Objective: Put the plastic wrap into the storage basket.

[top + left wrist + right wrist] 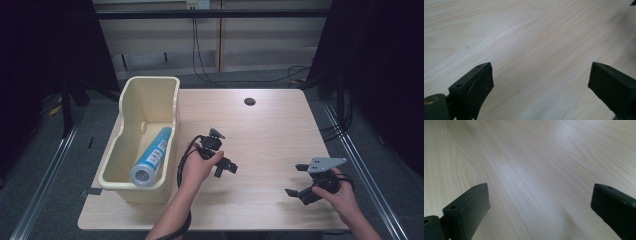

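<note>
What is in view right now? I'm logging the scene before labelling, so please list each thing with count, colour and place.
pale yellow plastic bin: one, cream yellow, on the table's left edge, long side running away from the person.
blue and white cylindrical can: one, blue label with a silvery end, lying tilted inside the bin, end towards the person.
light wooden table: one, pale wood grain, under everything.
round dark hole: one, black, in the table's far middle.
cables: several, black, on the floor beyond the table.
left gripper: one, black, beside the bin, jaws open over bare wood.
right gripper: one, black with a grey plate, near the right front, jaws open.
hands: two, each holding a gripper.
</note>
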